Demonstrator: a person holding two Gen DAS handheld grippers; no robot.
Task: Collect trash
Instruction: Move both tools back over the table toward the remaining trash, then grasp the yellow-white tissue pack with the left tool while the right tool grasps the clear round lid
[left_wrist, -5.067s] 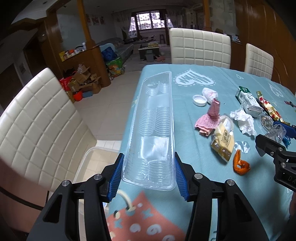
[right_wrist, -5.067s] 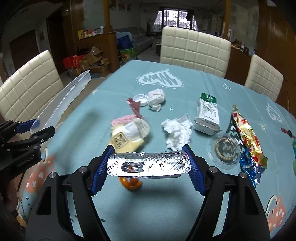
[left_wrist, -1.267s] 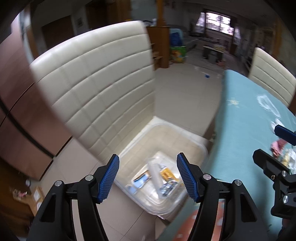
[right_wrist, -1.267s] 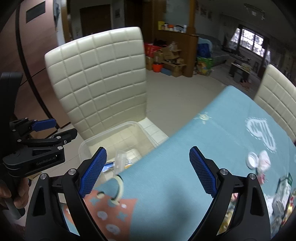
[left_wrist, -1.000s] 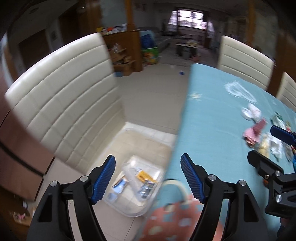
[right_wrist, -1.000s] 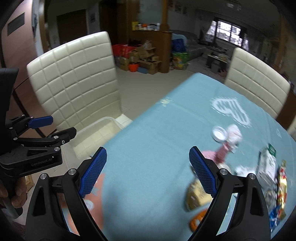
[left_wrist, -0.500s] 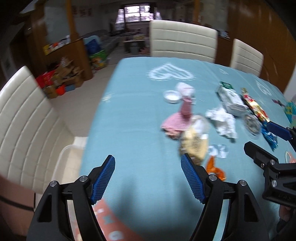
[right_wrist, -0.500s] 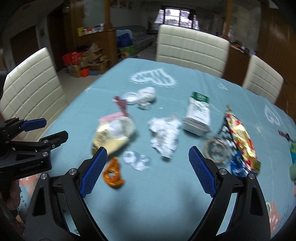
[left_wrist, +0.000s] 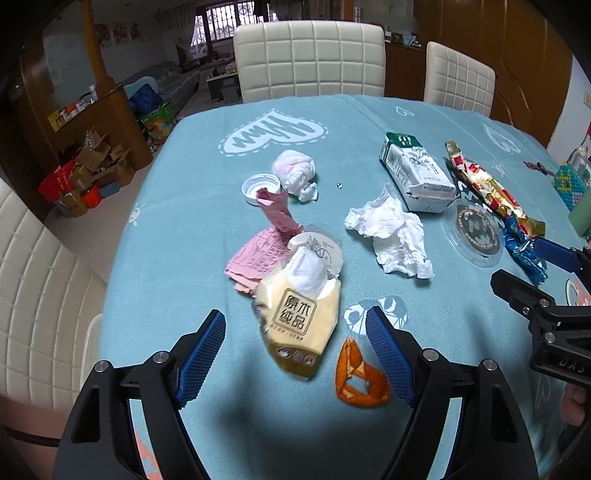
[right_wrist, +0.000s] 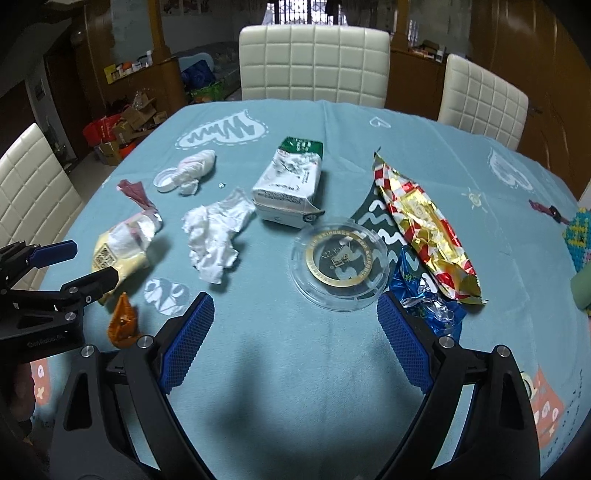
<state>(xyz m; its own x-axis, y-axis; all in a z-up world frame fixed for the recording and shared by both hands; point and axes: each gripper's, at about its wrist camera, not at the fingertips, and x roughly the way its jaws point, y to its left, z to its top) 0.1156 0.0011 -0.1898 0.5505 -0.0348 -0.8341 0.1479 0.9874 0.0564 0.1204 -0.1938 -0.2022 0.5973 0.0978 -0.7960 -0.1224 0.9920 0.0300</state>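
Both grippers, left (left_wrist: 295, 350) and right (right_wrist: 295, 330), are released and empty; much trash, like the tissue pack (left_wrist: 301, 314) and lid (right_wrist: 341, 260), remains mid-table (right_wrist: 295, 369).

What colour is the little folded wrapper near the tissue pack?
Orange. The folded wrapper shows best in the left wrist view, beside the yellow tissue pack.
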